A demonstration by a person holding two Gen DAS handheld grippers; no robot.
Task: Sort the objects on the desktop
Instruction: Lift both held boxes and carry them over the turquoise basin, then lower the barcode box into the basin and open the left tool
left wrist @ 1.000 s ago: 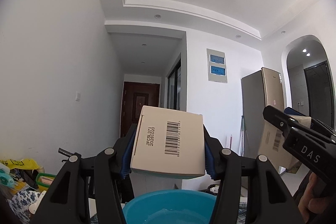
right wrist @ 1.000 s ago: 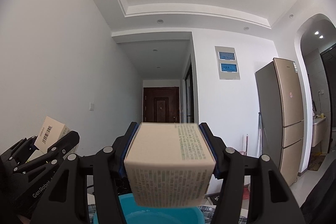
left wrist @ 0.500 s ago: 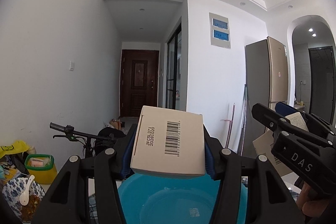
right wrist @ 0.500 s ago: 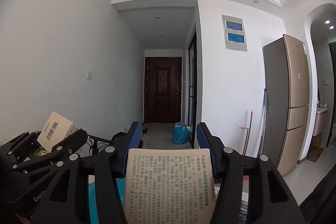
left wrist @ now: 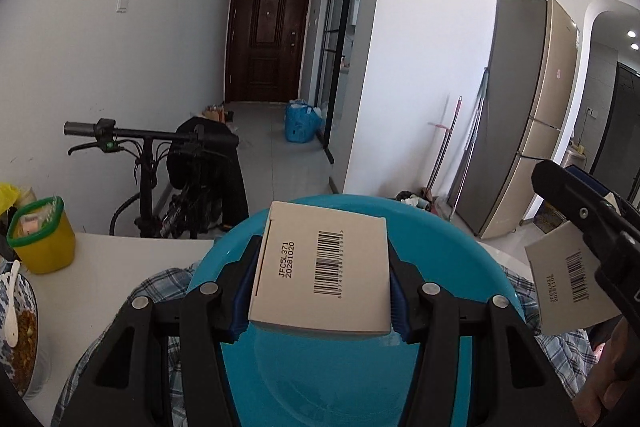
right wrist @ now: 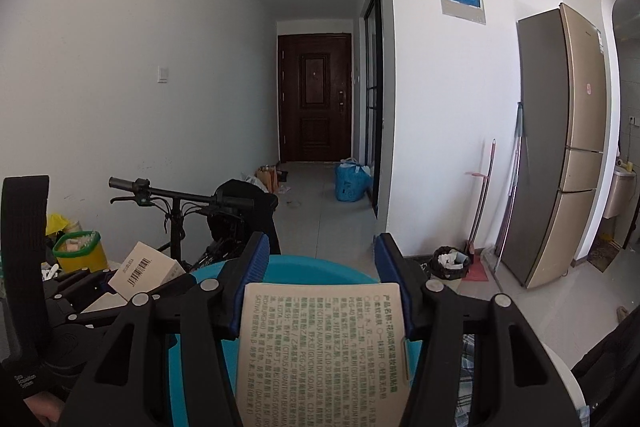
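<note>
Change: both grippers are now tipping down toward the table; a second ago they were showing mostly ceiling, and the basin is filling the lower view where only its rim was peeking in.
Left gripper [left wrist: 322,291]: pinching a box [left wrist: 324,273] across its width, barcode face up, blue pads pressing both sides so it is staying level for a drop.
Right gripper [right wrist: 320,291]: clamping a second box [right wrist: 320,351], green-print face up; this box is sitting far back between the fingers, with the tips reaching past its far edge.
Where the boxes are: both are hanging over the near part of the basin [left wrist: 472,267], not touching it, side by side, the right one just right of the left.
Basin: lying on a checked cloth [left wrist: 156,287] on the table [left wrist: 104,267], likely the bin for this sort.
Left side: a yellow tub [left wrist: 42,237] and a food bowl [left wrist: 20,327] are standing clear of the basin, probably not part of this drop.
Far: a bike [left wrist: 168,167] is standing beyond the table edge, then the hallway door [left wrist: 266,35]; a fridge [left wrist: 528,115] is standing far right.
Next, judged: easing both grips open should let the boxes fall inside.
</note>
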